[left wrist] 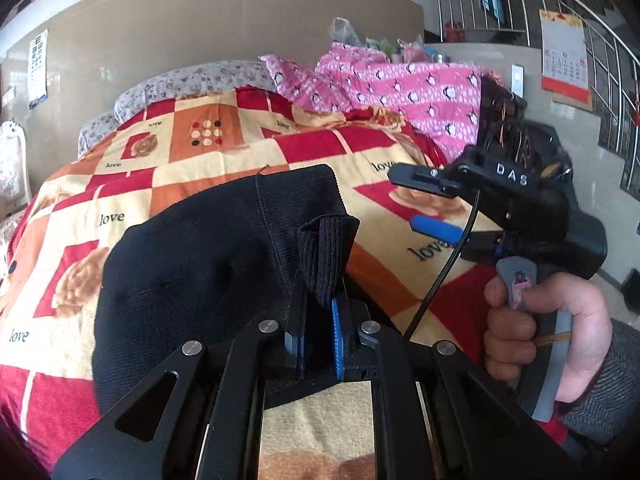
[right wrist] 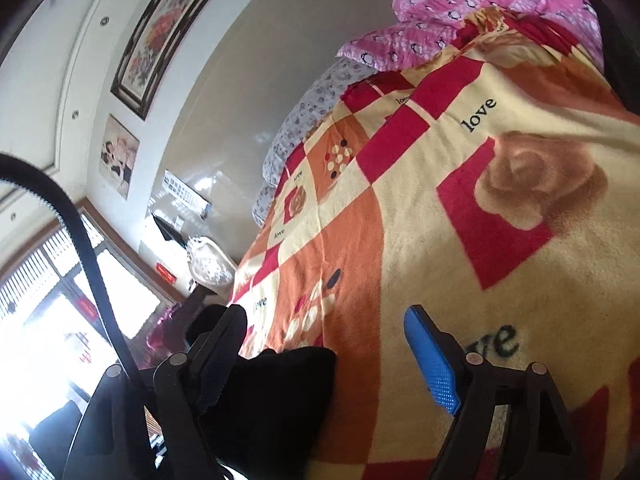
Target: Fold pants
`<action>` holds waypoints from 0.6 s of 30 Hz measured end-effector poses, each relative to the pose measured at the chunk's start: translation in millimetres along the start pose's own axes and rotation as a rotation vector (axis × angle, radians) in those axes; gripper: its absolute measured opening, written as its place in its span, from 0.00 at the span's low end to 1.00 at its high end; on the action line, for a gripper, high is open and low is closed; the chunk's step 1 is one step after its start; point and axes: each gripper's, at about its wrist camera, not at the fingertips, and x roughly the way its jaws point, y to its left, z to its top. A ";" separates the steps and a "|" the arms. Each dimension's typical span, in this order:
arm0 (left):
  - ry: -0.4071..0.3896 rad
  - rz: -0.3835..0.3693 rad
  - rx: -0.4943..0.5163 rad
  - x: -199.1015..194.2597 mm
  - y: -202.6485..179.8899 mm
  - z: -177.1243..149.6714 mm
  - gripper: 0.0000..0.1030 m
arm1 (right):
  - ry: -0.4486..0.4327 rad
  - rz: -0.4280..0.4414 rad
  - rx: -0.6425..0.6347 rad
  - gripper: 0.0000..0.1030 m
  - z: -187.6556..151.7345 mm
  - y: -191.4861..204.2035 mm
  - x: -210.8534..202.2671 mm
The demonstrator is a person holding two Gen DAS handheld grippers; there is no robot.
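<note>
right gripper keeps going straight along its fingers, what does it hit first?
Likely the checkered blanket on the bed: the open right gripper points low across it. The black pants lie near its left finger, at the edge of the path. Depth is unclear.

The left gripper point(left wrist: 318, 312) has its jaws closed, clamping a fold of cloth between its pads. To its right, the right gripper point(left wrist: 416, 206) stands rolled sideways with jaws wide apart, nothing pressed between them. A hand point(left wrist: 540, 336) in a grey sleeve grasps its handle.
</note>
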 end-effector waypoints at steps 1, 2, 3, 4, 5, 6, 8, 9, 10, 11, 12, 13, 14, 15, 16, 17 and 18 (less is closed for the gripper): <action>0.014 -0.004 0.000 4.7 -0.4 0.7 0.08 | 0.002 -0.002 -0.007 0.76 0.4 1.4 -0.2; 0.028 -0.011 0.000 8.8 -1.1 1.3 0.08 | 0.009 -0.014 -0.025 0.76 -0.1 5.0 1.2; 0.046 -0.018 0.001 12.2 -1.0 0.7 0.08 | 0.018 -0.022 -0.044 0.76 -0.8 8.8 2.9; 0.068 -0.027 0.001 16.0 -1.2 -0.1 0.09 | 0.025 -0.021 -0.059 0.76 -1.9 11.0 4.6; 0.080 -0.041 -0.002 16.2 -0.7 -1.5 0.10 | 0.030 -0.019 -0.068 0.76 -2.4 12.5 5.8; 0.077 -0.053 -0.014 14.9 1.8 -1.6 0.13 | 0.033 -0.019 -0.075 0.76 -2.9 13.3 6.5; 0.085 -0.109 -0.032 13.1 3.1 -1.5 0.32 | 0.033 -0.020 -0.077 0.76 -3.6 13.0 6.3; 0.081 -0.153 -0.040 9.1 1.8 -1.1 0.45 | 0.032 -0.018 -0.072 0.76 -3.6 12.0 6.1; 0.070 -0.181 -0.039 4.1 1.1 -2.5 0.49 | 0.032 -0.017 -0.066 0.76 -3.3 10.3 6.5; 0.058 -0.206 -0.030 -1.7 0.4 -4.4 0.49 | 0.031 -0.017 -0.057 0.76 -3.1 8.8 6.2; 0.052 -0.233 -0.013 -8.7 -2.8 -5.5 0.49 | 0.030 -0.016 -0.052 0.76 -3.4 7.7 5.3; 0.050 -0.254 -0.009 -15.8 -2.5 -7.6 0.49 | 0.027 -0.015 -0.049 0.76 -3.2 7.2 4.7; 0.046 -0.268 -0.016 -22.6 -0.3 -8.7 0.49 | 0.026 -0.017 -0.052 0.76 -3.1 7.7 4.4; 0.039 -0.266 -0.028 -29.8 4.0 -8.7 0.49 | 0.025 -0.021 -0.055 0.76 -3.3 8.4 4.3; 0.028 -0.252 -0.046 -38.3 11.5 -7.7 0.49 | 0.022 -0.046 -0.061 0.76 -2.6 11.0 3.6; 0.012 -0.235 -0.065 -47.3 20.0 -6.1 0.49 | 0.022 -0.074 -0.080 0.76 -1.6 16.1 2.6; -0.018 -0.205 -0.092 -59.0 32.9 -3.1 0.49 | 0.025 -0.087 -0.107 0.76 -0.5 22.2 2.1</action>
